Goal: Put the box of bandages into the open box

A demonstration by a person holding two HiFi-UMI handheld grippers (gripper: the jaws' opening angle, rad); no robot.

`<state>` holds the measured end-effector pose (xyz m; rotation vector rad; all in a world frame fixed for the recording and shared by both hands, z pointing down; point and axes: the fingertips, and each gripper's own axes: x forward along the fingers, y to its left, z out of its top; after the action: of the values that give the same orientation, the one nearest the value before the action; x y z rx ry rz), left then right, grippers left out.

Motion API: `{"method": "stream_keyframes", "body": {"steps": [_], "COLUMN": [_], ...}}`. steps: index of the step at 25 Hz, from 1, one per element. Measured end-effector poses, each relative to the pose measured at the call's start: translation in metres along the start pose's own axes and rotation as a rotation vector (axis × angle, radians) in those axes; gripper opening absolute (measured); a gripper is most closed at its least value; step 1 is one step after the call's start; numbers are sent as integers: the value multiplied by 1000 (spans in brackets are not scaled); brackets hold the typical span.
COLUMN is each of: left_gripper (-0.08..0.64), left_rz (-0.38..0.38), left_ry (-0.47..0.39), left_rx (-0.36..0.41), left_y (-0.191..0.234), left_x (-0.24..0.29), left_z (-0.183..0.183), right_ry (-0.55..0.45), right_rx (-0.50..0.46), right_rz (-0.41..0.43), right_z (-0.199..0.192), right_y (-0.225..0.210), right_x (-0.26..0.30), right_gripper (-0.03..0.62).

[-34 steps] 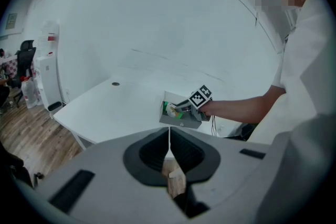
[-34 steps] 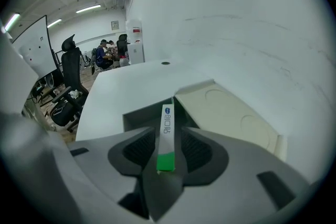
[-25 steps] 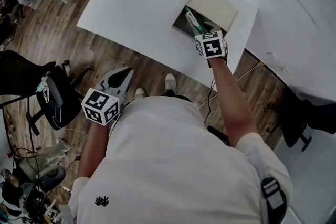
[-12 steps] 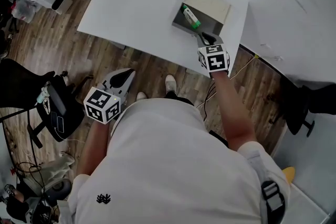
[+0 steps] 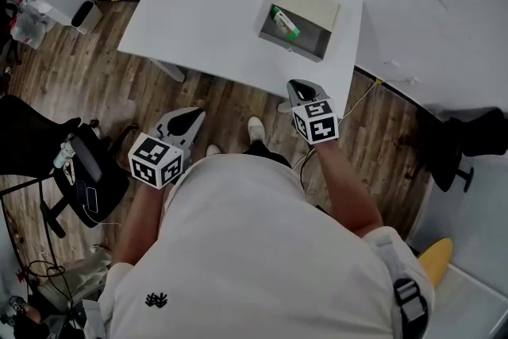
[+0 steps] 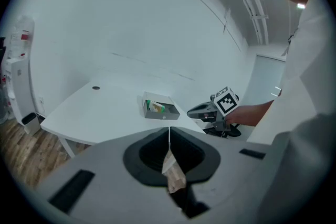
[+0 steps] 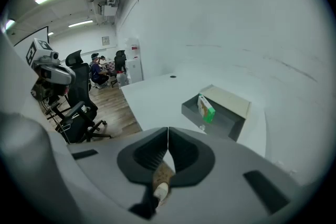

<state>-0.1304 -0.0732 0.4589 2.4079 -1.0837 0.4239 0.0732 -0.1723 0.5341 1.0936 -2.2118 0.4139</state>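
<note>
Head view: left gripper well off open box, jaws clenched, empty. Bandage box already inside open box, on edge at left end. Right gripper near open box, jaws clenched, empty. Placement looks done; next: park grippers.

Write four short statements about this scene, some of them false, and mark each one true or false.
1. The bandage box is inside the open box. True.
2. The right gripper holds the bandage box. False: its jaws are shut on nothing, well clear of the open box.
3. The open box stands on the white table. True.
4. The left gripper has its jaws wide apart. False: they are shut together and empty.
</note>
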Motion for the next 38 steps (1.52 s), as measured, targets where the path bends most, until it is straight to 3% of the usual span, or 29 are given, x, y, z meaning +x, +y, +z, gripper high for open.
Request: {"method": "stream_keyframes", "body": {"steps": [8,16,38], "left_gripper": [12,12,12], "left_rz": [-48,-76,-56], "left_ry": [15,1,-13], "left_rx": [26,35,-4], "left_y": [0,-1,10], "left_x": [-25,-38,-61], "left_z": [-19,-27,-50], "right_ry": [-23,-52,-65], "right_rx": [42,41,-18], "right_rz": [49,55,100], "right_z": [-14,-13,-2], "right_y": [63,95,133], "right_x": [-26,-43,-45], "right_gripper": [8,8,6]}}
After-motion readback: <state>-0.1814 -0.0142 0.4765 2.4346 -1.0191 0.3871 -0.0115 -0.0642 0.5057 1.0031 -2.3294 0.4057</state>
